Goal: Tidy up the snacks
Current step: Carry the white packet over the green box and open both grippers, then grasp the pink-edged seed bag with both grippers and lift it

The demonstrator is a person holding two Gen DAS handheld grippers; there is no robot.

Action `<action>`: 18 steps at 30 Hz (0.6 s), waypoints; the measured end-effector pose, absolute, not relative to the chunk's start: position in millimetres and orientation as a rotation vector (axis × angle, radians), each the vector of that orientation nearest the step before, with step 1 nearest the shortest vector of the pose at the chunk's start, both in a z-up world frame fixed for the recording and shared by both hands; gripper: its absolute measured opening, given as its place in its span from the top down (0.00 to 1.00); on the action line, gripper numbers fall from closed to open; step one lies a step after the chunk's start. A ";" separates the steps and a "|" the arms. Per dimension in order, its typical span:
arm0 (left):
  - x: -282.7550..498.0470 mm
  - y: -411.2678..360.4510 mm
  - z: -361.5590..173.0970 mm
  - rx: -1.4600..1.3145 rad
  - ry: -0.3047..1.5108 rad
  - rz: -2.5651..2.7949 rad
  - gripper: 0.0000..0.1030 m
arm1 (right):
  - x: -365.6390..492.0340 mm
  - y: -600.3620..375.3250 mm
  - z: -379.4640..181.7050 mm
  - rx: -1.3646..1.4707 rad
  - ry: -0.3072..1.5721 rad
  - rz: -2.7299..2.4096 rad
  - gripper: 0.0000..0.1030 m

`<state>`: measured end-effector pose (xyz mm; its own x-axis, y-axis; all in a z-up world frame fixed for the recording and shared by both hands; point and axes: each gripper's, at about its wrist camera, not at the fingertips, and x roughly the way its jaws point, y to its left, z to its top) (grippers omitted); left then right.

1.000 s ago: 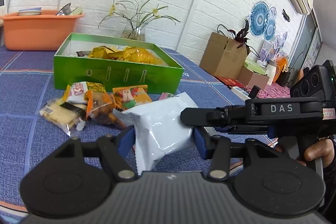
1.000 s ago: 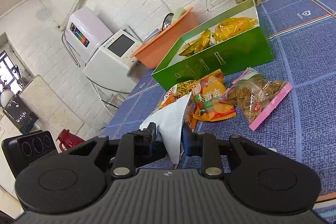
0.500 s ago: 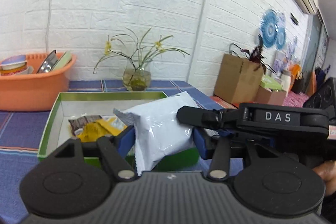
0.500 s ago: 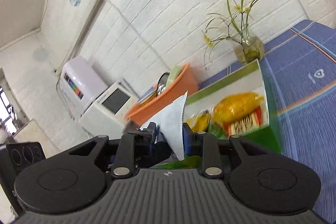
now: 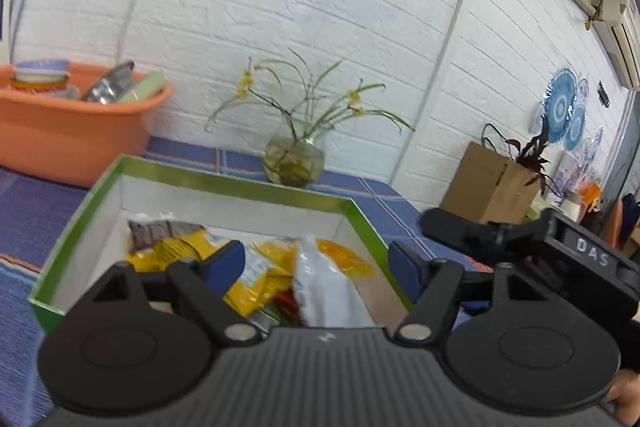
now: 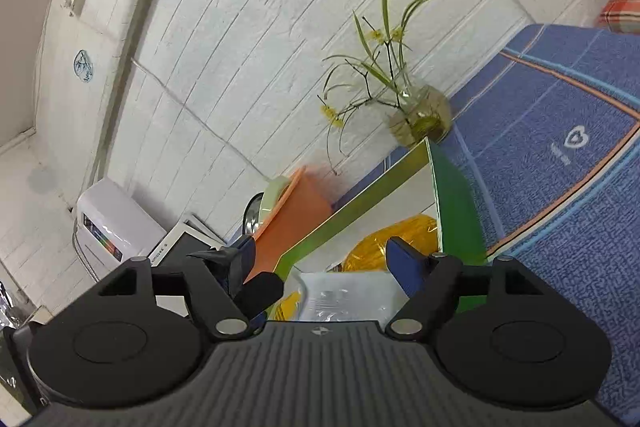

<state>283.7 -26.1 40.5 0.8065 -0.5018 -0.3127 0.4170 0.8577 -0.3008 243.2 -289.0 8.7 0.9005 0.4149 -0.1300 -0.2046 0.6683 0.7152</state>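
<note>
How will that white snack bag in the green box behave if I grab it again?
The white snack bag looks puffy and glossy: probably light, crushable and slippery. It stands on edge among the yellow packets, so a nudge would likely topple it.

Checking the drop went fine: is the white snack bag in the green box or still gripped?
In the box. The white bag sits inside the green box on yellow packets; both grippers' jaws, just opened, stand clear of it.

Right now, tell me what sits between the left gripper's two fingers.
The white snack bag, loose over the green box; the left gripper has just opened. Left wrist view.
</note>
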 end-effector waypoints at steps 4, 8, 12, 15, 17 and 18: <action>267.2 -14.3 57.4 -0.173 0.363 -0.504 0.31 | 226.2 -291.8 37.0 0.671 0.268 0.335 0.00; 245.3 -16.9 69.3 -0.081 0.348 -0.665 0.28 | 201.8 -284.6 64.2 0.579 0.258 0.287 0.00; 241.7 -31.3 61.3 -0.031 0.405 -0.844 0.28 | 176.6 -281.4 58.0 0.522 0.410 0.161 0.00; 244.7 -43.8 45.2 0.022 0.509 -0.893 0.28 | 153.8 -289.2 37.4 0.572 0.506 0.072 0.00; 244.3 -51.0 34.5 0.072 0.558 -0.905 0.28 | 141.5 -296.0 20.8 0.645 0.541 0.050 0.00; 244.0 -53.0 29.5 0.086 0.576 -0.909 0.28 | 138.7 -299.4 13.0 0.687 0.562 0.054 0.00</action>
<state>244.0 -53.0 29.4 0.4755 -0.7198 -0.5058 0.7648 0.6223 -0.1667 138.7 -299.4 13.0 0.8509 0.2281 -0.4733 0.1334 0.7775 0.6146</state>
